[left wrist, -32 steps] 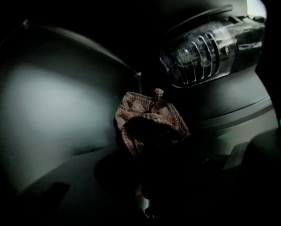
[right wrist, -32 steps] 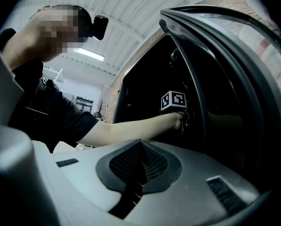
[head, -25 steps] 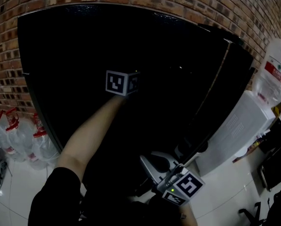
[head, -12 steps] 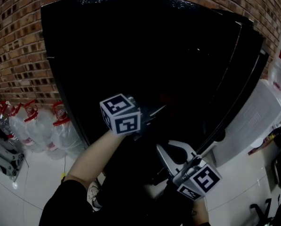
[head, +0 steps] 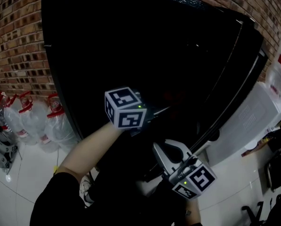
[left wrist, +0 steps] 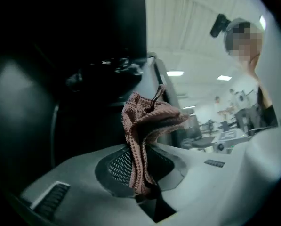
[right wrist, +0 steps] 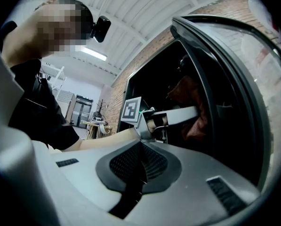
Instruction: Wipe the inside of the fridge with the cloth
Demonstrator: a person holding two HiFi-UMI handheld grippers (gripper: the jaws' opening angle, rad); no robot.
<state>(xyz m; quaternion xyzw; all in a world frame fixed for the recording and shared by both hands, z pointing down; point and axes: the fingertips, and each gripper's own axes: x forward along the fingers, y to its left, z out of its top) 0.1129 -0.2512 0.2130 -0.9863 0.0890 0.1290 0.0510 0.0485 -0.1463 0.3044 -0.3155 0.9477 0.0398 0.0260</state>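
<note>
Pink-brown knitted cloth stands up in a bunch from the left gripper, whose jaws are pressed together on its lower fold, so most of the fabric hangs free in front as a soft pad. I think it is held this way so that the loose part can rub flat on a surface while the hard jaws stay off it. This gripper points slightly upward into the dark opening of the black fridge, and the person's bare forearm reaches in behind it; seen from the right gripper's view the cloth is already just inside the cabinet, but I cannot tell whether it touches a wall or a shelf, because the inside is too dark. The right gripper has its jaws closed with nothing between them, and it waits low beside the edge of the open fridge door, probably to stop the door from swinging back. Whether it really touches the door is not clear. Around the fridge there is a brick wall, some big water bottles on the white floor at the left, and a white water dispenser at the right.
</note>
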